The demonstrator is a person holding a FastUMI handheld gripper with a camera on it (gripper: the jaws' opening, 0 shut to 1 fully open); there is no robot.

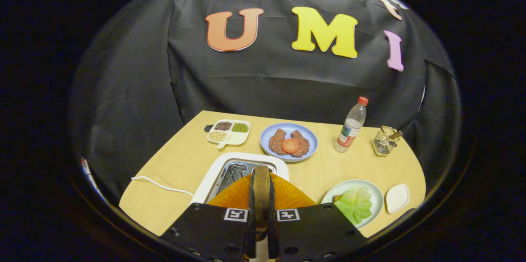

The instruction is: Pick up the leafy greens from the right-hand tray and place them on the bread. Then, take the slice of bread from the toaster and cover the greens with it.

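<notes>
A light wooden table (185, 163) stands against black cloth walls. The gripper (261, 188) is closed on one slice of bread (261, 190), held upright on edge above the white toaster (218, 175). Right of the fingers, one lettuce leaf (354, 204) lies on a pale green plate (376, 194). Beyond: one blue plate (310, 138) of meat, one bottle (351, 126), one divided dish (242, 137).

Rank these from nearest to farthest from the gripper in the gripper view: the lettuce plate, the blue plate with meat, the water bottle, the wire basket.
The gripper is shut on a bread slice.
1. Lettuce plate, just right of the fingers.
2. Blue plate, beyond the toaster.
3. Water bottle, far right.
4. Wire basket, far right; too close to the bottle to rank surely.
</notes>
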